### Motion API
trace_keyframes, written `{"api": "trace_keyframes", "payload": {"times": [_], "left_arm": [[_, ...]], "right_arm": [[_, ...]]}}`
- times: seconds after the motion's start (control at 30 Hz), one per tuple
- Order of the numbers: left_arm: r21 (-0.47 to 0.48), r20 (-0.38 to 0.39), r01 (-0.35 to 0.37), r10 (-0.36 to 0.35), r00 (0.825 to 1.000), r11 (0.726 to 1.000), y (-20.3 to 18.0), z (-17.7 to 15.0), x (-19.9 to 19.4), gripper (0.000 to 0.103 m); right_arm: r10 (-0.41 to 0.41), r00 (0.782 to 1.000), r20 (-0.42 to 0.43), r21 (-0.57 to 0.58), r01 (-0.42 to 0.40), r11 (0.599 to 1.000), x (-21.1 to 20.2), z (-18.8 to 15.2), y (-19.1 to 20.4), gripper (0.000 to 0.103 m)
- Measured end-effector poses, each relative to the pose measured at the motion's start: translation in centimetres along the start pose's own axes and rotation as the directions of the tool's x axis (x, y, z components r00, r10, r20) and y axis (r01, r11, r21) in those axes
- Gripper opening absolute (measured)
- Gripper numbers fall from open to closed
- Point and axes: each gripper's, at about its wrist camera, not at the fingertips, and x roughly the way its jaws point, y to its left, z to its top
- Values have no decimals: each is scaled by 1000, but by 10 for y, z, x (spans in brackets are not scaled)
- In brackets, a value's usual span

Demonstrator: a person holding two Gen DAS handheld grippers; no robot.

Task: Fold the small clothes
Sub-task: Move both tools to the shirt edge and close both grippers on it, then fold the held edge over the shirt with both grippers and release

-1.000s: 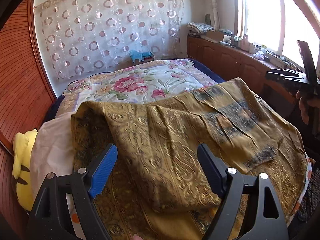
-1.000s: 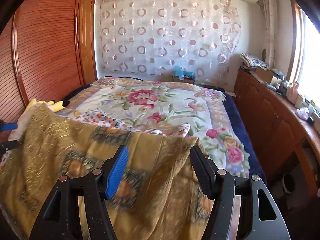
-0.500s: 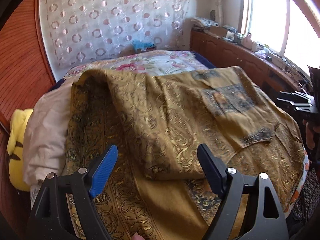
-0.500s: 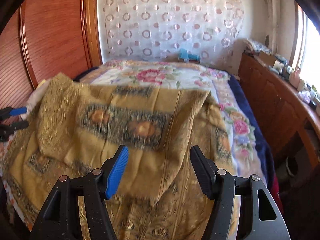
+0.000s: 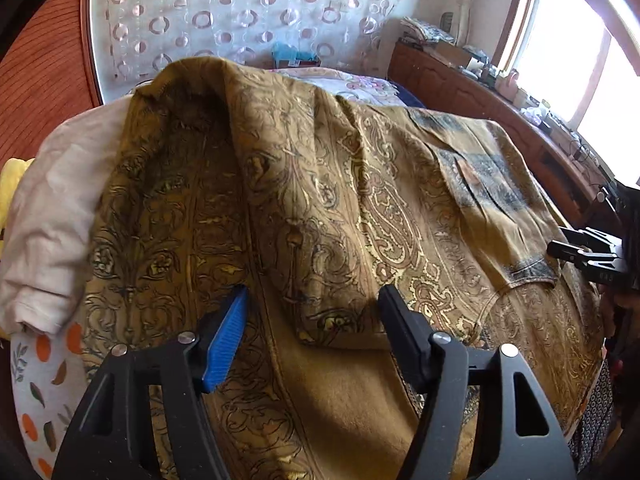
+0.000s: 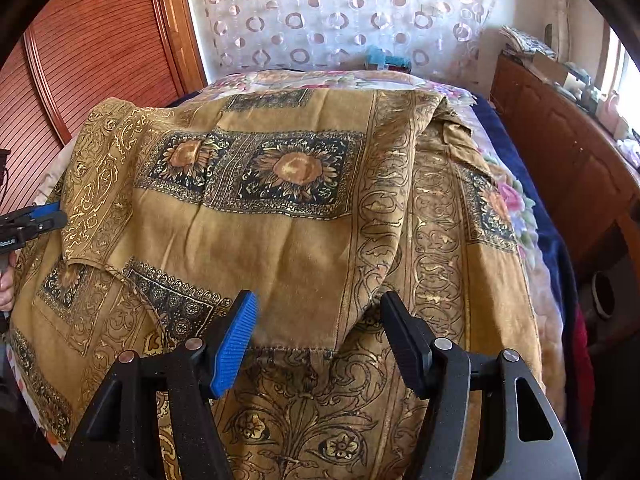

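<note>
A mustard-gold patterned garment (image 5: pixel 344 200) lies spread on the bed, its far part folded toward me over the near part. It also fills the right wrist view (image 6: pixel 288 208), showing dark sunflower squares. My left gripper (image 5: pixel 312 320) is open and empty, its jaws either side of the folded layer's near corner. My right gripper (image 6: pixel 316 322) is open and empty above the folded layer's near hem. Each gripper shows at the edge of the other's view: the right one (image 5: pixel 588 256), the left one (image 6: pixel 32 220).
A pale pink cloth (image 5: pixel 60 208) and a white leaf-print cloth (image 5: pixel 36 380) lie left of the garment. A yellow plush toy (image 5: pixel 10 184) is at the far left. A floral bedspread (image 6: pixel 516 200), a wooden cabinet (image 6: pixel 568 168) and a curtain (image 6: pixel 340 12) surround the bed.
The lifted far part of the garment came down toward me and now lies folded over the near part. Both grippers have dropped lower and closer to the cloth, jaws still open.
</note>
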Motion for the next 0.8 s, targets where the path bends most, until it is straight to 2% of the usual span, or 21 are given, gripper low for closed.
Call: {"api": "trace_keyframes", "payload": {"times": [0.07, 0.1, 0.17, 0.2, 0.23, 0.27, 0.33, 0.43, 0.6, 0.8], "left_arm": [[23, 7, -15, 15, 1000, 1000, -4, -2, 2, 64], [30, 9, -20, 20, 1000, 999, -6, -2, 1, 57], [33, 9, -11, 11, 1000, 999, -9, -2, -1, 44], [35, 13, -9, 8, 1000, 999, -9, -2, -3, 33], [43, 17, -2, 2, 1000, 999, -11, -2, -6, 25], [59, 26, -7, 6, 1000, 998, -13, -3, -9, 22], [101, 25, -62, 60, 998, 993, -19, -5, -9, 10], [133, 53, -35, 28, 998, 991, -28, -6, -20, 5], [135, 138, 14, -33, 990, 991, -33, -3, -68, 5], [138, 167, 55, -78, 983, 989, -31, -20, -112, 5]], "right_arm": [[1, 1000, 2, -3, -1, 1000, 0, 1, -1, 57], [4, 1000, 2, -6, -4, 1000, 0, 1, -1, 54], [4, 1000, 0, -13, -4, 1000, 1, 2, 0, 36], [9, 1000, -4, -13, -9, 1000, 1, 0, -1, 31], [15, 1000, -4, -15, -15, 1000, 1, 0, 1, 22], [22, 1000, -3, -18, -22, 1000, 0, 0, 2, 14], [35, 999, 9, -27, -35, 999, 1, -4, 4, 8], [54, 997, 55, -30, -53, 998, -11, -8, 6, 5], [72, 990, 117, -32, -69, 997, -36, -11, 8, 4], [103, 983, 153, -45, -98, 994, -72, -26, 13, 4]]}}
